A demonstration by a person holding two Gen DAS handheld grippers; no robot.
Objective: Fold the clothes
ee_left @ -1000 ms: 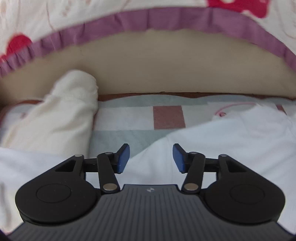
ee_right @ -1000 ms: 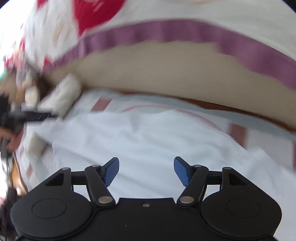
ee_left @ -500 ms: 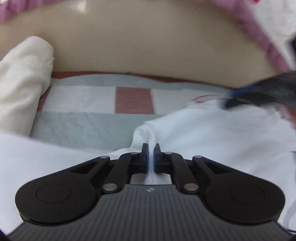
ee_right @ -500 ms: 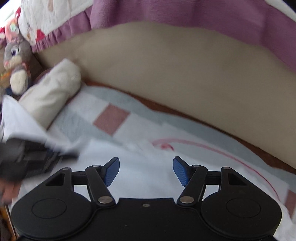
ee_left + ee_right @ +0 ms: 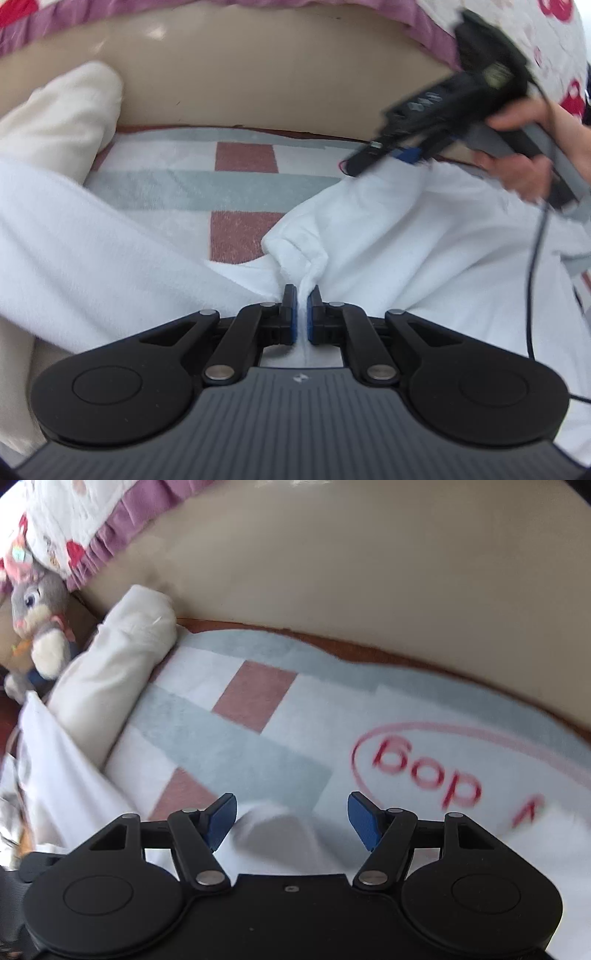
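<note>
One fold of the white garment [image 5: 424,236] is pinched in my left claw [image 5: 302,314]; my right claw [image 5: 291,821] gapes over another edge, gripping nothing. The garment sprawls rumpled across the checked blanket [image 5: 236,738], so folding remains unfinished.

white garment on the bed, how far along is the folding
Early stage. Done: the left gripper is shut on a pinched ridge of the white garment. In hand: the right gripper hangs open over another bunched bit of the cloth, nothing grasped. Left: the garment lies rumpled across the checked blanket, no neat fold visible, so essentially every fold remains.
</note>
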